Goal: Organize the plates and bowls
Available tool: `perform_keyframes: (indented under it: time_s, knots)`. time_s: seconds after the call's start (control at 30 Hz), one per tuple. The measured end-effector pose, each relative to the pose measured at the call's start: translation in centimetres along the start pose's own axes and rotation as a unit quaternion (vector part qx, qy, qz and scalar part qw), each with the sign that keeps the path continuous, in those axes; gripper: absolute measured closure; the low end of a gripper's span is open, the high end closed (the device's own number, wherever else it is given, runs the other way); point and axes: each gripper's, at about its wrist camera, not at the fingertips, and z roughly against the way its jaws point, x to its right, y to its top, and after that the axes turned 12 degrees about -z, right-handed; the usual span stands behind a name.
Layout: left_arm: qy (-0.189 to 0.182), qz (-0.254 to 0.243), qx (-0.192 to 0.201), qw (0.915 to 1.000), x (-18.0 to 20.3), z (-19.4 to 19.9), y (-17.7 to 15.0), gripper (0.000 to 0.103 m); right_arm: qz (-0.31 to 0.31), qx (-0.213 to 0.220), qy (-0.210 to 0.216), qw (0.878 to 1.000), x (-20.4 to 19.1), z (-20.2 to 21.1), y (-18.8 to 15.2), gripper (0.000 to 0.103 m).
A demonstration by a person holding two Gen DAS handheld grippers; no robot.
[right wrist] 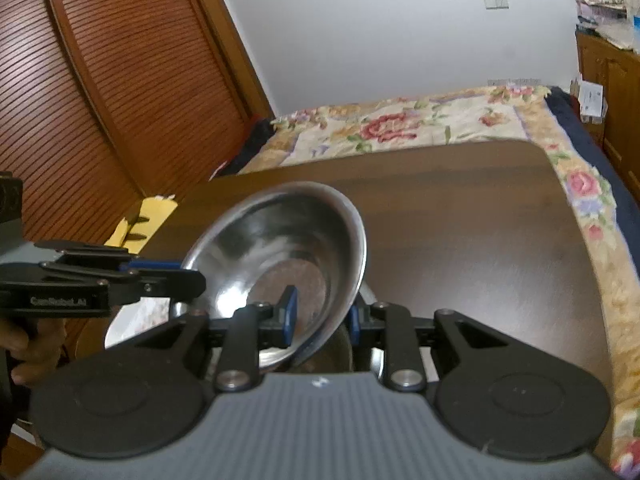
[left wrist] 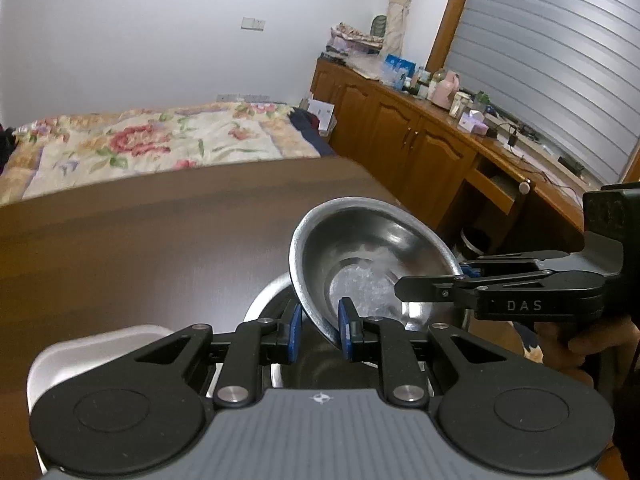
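A shiny steel bowl [left wrist: 360,248] hangs tilted above the dark wooden table [left wrist: 140,240]. My left gripper [left wrist: 322,330] has its blue pads on either side of the bowl's near rim and is shut on it. My right gripper [left wrist: 444,280] comes in from the right and clamps the opposite rim. In the right wrist view the same bowl [right wrist: 288,236] sits between the right gripper's [right wrist: 320,316] pads, and the left gripper [right wrist: 180,276] bites the rim on the left. Another steel bowl [left wrist: 268,296] lies directly underneath, mostly hidden.
A white dish [left wrist: 80,356] rests on the table at the near left. A flowered bed [left wrist: 140,144] lies beyond the table's far edge. Wooden cabinets [left wrist: 400,128] with clutter run along the right. A person's hand [right wrist: 28,352] holds the left gripper's handle.
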Motion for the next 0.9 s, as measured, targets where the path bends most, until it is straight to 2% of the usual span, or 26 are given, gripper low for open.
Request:
perform_keyframes:
  time_s: [0.3, 0.57, 0.77, 0.9]
  knots:
    - [0.014, 0.005, -0.007, 0.9999, 0.2, 0.2, -3.0, 0.081, 0.025, 0.002, -0.010, 1.000, -0.9, -0.6, -2.4, 0.076]
    - [0.039, -0.014, -0.005, 0.9992, 1.0, -0.1, -3.9, 0.080, 0.051, 0.029, -0.025, 0.998, -1.3, -0.6, -3.6, 0.075]
    - [0.065, -0.036, -0.003, 0.9972, 2.1, -0.5, -4.4, 0.079, 0.099, 0.053, -0.056, 0.992, -2.1, -0.9, -4.5, 0.075]
    - [0.075, -0.040, 0.001, 0.9964, 2.4, -0.7, -4.6, 0.078, 0.107, 0.069, -0.062, 0.990, -2.1, -0.9, -4.7, 0.074]
